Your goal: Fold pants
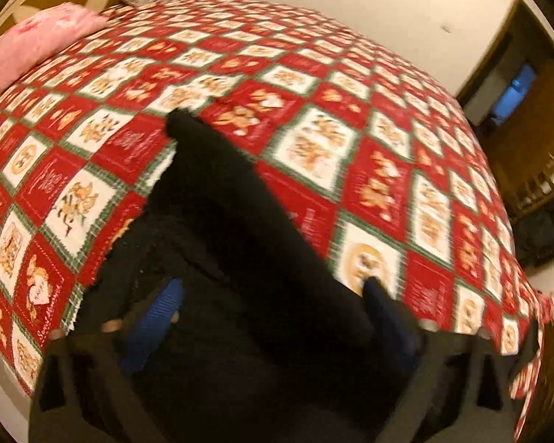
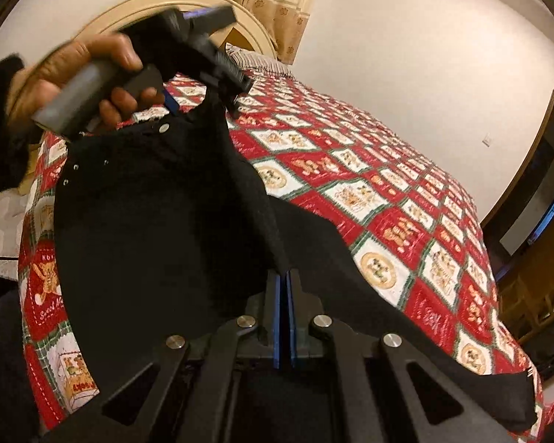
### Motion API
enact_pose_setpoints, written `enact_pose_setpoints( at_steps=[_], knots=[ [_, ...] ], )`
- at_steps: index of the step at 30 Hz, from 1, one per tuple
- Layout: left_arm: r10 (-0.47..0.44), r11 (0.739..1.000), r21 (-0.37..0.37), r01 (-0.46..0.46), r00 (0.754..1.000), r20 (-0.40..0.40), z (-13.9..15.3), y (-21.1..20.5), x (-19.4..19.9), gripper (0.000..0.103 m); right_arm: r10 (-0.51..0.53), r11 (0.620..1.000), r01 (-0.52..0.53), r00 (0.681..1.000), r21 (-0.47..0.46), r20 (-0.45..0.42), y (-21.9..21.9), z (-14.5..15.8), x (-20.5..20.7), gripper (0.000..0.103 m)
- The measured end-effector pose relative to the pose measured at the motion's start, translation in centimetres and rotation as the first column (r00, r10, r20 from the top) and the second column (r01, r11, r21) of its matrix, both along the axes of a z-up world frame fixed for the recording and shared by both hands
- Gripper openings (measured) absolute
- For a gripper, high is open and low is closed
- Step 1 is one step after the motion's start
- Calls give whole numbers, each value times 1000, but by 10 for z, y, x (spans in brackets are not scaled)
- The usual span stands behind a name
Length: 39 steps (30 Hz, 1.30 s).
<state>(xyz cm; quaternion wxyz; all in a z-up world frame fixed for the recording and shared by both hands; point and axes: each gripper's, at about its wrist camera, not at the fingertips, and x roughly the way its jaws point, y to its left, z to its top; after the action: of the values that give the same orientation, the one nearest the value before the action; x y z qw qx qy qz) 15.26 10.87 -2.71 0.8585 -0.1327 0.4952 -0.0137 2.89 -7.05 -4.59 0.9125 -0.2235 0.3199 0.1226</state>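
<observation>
The black pants (image 2: pixel 158 229) lie across my red patterned bedspread (image 2: pixel 406 221), filling the frame's lower left. My right gripper (image 2: pixel 283 277) is clenched on their fabric; my left gripper (image 1: pixel 273 291) stands spread over the waistband.

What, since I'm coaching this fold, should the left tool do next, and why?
Probably close the left tool on the waistband. Its fingers straddle the pants with the pads apart, while the right tool already pinches a fold of them over the bed. With both grips set, the pants could be lifted and folded.
</observation>
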Motion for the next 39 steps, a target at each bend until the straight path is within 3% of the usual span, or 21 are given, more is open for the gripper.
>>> enact_pose_setpoints(
  at_steps=[1, 2, 4, 9, 14, 17, 20, 23, 25, 28, 30, 33, 35, 36, 39],
  knots=[
    [-3, 1000, -31, 3, 1000, 0, -2, 3, 0, 63, -1, 1000, 1, 1000, 7, 4, 0, 4, 0, 3],
    [-9, 997, -71, 9, 1000, 1, -4, 7, -3, 55, -3, 1000, 3, 1000, 19, 4, 0, 6, -2, 3],
    [-20, 987, -161, 24, 999, 26, -4, 14, -12, 30, -4, 999, 4, 1000, 52, -3, -3, 12, -5, 3],
    [-44, 975, -211, 63, 995, 92, 11, 22, -48, 18, 20, 997, -20, 1000, 72, 0, -3, 25, -27, 3],
    [-112, 977, -159, 144, 974, 195, 37, 24, -108, 17, 36, 997, -36, 999, 70, -1, -4, 33, -64, 3],
    [-111, 981, -131, 141, 971, 211, 33, 28, -139, 17, 35, 997, -34, 999, 65, -25, -2, 24, -79, 3],
    [-107, 987, -99, 129, 973, 204, 18, 33, -157, 17, 36, 998, -33, 998, 55, -60, 1, 8, -88, 3],
    [-95, 992, -69, 108, 980, 175, -5, 38, -167, 18, 49, 999, -50, 997, -16, -64, 11, -10, -96, 3],
    [-84, 995, -41, 92, 982, 169, -20, 40, -173, 24, 54, 998, -57, 995, -33, -81, 14, -22, -96, 3],
    [-75, 996, -32, 79, 991, 110, -48, 44, -177, 26, 54, 994, -63, 994, -90, -94, 18, -40, -99, 3],
    [-78, 997, -19, 80, 990, 114, -55, 43, -180, 26, 50, 993, -61, 993, -106, -108, 19, -48, -100, 3],
    [-120, 993, 34, 116, 984, 131, -52, 38, -181, 33, 43, 992, -57, 991, -114, -125, 19, -54, -100, 3],
    [-134, 990, 56, 129, 984, 118, -49, 39, -181, 44, 46, 992, -60, 991, -109, -127, 18, -52, -102, 7],
    [-144, 989, 43, 139, 983, 117, -47, 43, -182, 45, 48, 994, -61, 989, -90, -139, 17, -51, -103, 7],
    [-99, 993, 73, 94, 992, 77, -40, 62, -184, 62, 41, 998, -49, 984, -38, -172, 12, -51, -101, 13]
  ],
)
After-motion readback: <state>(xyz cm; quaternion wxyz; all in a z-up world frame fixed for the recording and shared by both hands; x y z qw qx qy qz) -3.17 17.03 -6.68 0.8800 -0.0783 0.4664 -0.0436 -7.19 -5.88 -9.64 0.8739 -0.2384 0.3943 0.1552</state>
